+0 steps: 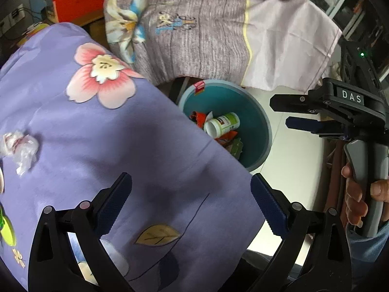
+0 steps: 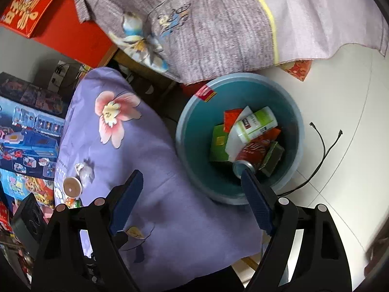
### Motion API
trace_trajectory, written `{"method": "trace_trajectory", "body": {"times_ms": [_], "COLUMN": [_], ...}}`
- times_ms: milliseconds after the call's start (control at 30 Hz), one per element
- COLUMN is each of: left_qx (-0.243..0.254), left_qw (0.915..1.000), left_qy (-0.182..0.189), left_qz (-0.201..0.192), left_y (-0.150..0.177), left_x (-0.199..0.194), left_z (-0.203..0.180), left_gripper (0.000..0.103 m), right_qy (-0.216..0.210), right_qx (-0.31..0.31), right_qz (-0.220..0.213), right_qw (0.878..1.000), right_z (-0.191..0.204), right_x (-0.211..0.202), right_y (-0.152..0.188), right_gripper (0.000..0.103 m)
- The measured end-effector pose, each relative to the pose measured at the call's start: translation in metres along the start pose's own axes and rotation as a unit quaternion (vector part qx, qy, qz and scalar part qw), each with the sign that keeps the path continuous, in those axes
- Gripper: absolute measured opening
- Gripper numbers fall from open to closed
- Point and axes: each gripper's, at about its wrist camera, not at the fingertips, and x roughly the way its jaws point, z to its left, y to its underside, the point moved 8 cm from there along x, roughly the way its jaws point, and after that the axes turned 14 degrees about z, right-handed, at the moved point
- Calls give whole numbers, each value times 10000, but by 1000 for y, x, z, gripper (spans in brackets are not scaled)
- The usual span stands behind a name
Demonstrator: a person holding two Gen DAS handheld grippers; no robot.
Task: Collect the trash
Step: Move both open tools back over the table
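Observation:
A teal bin [image 1: 263,131] [image 2: 192,112] stands on the floor beside a table draped in purple flowered cloth [image 1: 109,133] [image 2: 136,146]. In it lie a white-and-green bottle [image 1: 222,124] [image 2: 257,124], a red can [image 2: 250,150], and red and green wrappers. A crumpled clear wrapper [image 1: 20,148] [image 2: 85,170] and a round tan lid [image 2: 72,187] lie on the cloth. My left gripper [image 1: 190,198] is open and empty above the cloth's right edge. My right gripper [image 2: 192,194] is open and empty above the cloth and bin rim; it also shows in the left wrist view [image 1: 282,113].
A second table under grey-lilac cloth [image 1: 218,31] [image 2: 218,24] stands behind the bin. A red box [image 2: 60,31] and toy boxes [image 2: 26,131] lie at the left. A black cable [image 2: 321,155] lies on the white floor right of the bin.

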Motion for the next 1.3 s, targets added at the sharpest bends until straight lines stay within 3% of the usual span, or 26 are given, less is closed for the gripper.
{"method": "trace_trajectory", "body": {"times_ms": [433, 733, 933, 1100, 1300], "left_qx": [-618, -1197, -2026, -2500, -2657], "left_qw": [9976, 9914, 9750, 9636, 9585], "left_qy": [47, -147, -429, -423, -594], "left_qz": [-314, -502, -804, -842, -849], "left_y": [43, 81, 106, 116, 119], "left_x": [-37, -64, -85, -93, -102], "left_z": [65, 138, 212, 256, 296], "left_gripper": [99, 99, 99, 99, 99], "right_qy": [229, 461, 727, 957, 1173], "right_qx": [-706, -1285, -1696, -1969, -2324], "right_qz": [263, 558, 776, 952, 1102], "right_qw": [9969, 9891, 9798, 9711, 9592], "right_z": [86, 156, 198, 229, 269], "right_x": [29, 66, 96, 121, 150], "right_y": [29, 48, 54, 51, 37], "right_gripper": [82, 82, 82, 82, 82]}}
